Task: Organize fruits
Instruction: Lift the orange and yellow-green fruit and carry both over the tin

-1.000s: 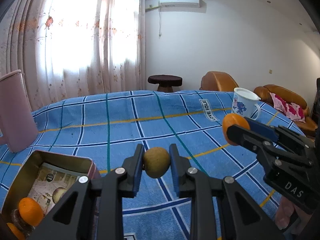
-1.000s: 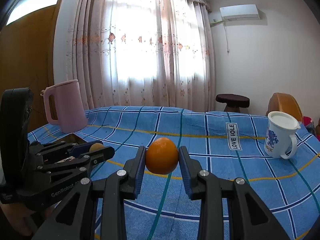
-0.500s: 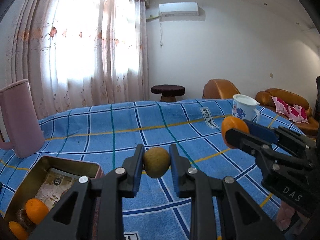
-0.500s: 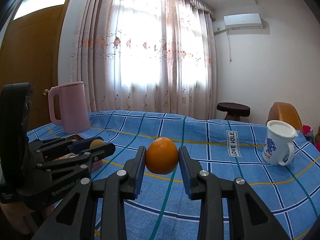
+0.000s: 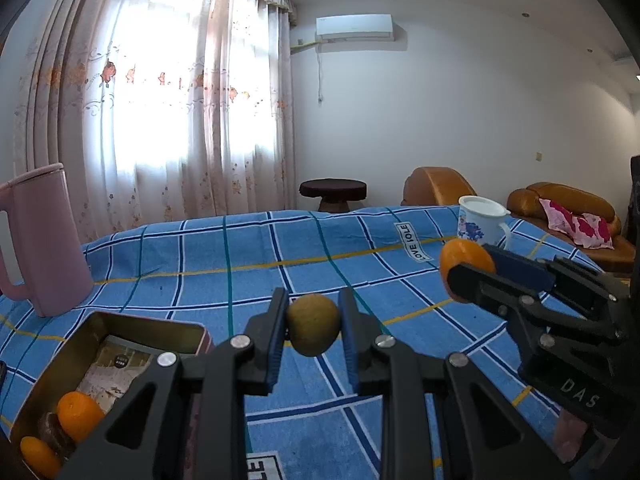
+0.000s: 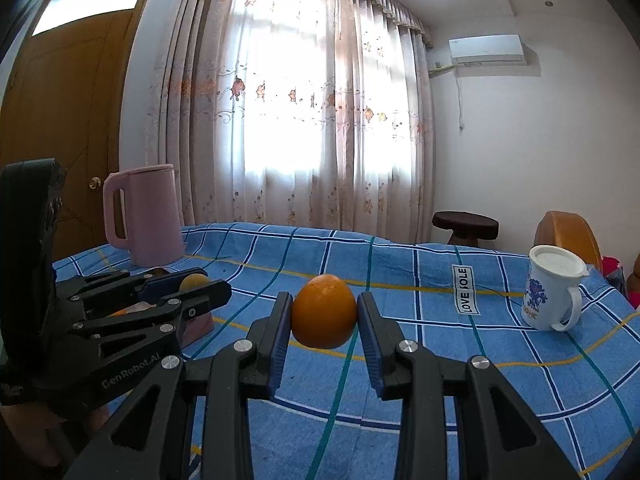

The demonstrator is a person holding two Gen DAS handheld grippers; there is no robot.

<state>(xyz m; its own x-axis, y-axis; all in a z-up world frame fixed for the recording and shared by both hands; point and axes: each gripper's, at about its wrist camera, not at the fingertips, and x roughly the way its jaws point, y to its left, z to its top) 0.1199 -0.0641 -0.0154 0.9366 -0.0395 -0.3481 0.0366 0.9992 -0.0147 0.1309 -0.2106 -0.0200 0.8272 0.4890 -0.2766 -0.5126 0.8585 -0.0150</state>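
Note:
My left gripper is shut on a brown-green kiwi and holds it above the blue checked tablecloth. My right gripper is shut on an orange, also held in the air. The orange shows at the right in the left wrist view. An open metal tin lies at lower left, holding two oranges and a dark round fruit. In the right wrist view the left gripper hides most of the tin.
A pink kettle stands at the table's left, also in the right wrist view. A white lidded mug stands at the right. A "LOVE IOLE" label lies on the cloth. A stool and sofa stand beyond.
Both grippers have risen and tilted upward with their fruit still held, so more of the room shows. The tin and table sit lower in view.

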